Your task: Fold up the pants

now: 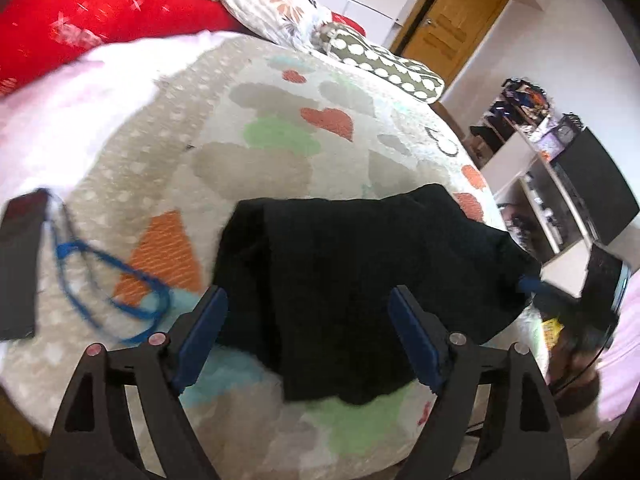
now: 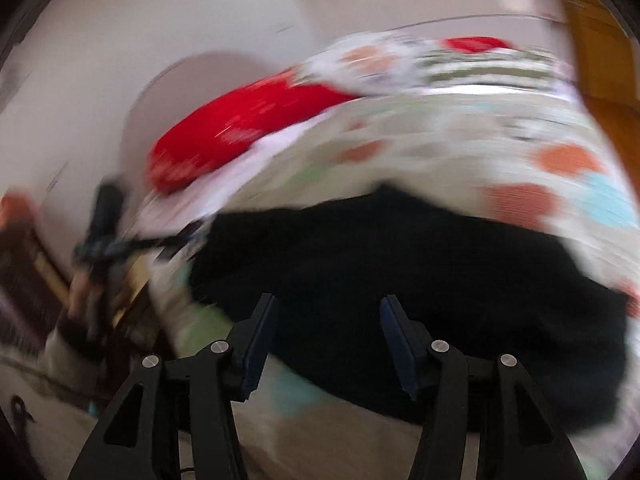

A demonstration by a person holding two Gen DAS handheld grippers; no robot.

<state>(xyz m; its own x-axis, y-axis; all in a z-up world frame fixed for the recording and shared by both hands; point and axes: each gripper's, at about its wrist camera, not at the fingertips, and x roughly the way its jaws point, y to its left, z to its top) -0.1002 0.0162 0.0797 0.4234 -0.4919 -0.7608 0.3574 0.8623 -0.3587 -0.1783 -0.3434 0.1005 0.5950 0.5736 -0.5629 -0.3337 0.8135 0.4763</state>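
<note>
The black pants [image 1: 360,280] lie in a compact bundle near the edge of the bed [image 1: 280,160], already doubled over by the look of them. The left gripper [image 1: 308,336] hangs above with jaws apart, holding nothing. The right gripper [image 2: 328,340] looks spread too, though its view is badly blurred, likely releasing or reaching for another fold.

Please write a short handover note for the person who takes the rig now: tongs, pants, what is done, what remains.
Left tongs: open, holding nothing, just over the near edge of the black pants.
Right tongs: open, empty; that view is blurred.
The pants lie bunched on the patterned bedspread, near its front edge.
Done: seemingly partly folded.
Left: check, flatten, finish the fold.
</note>
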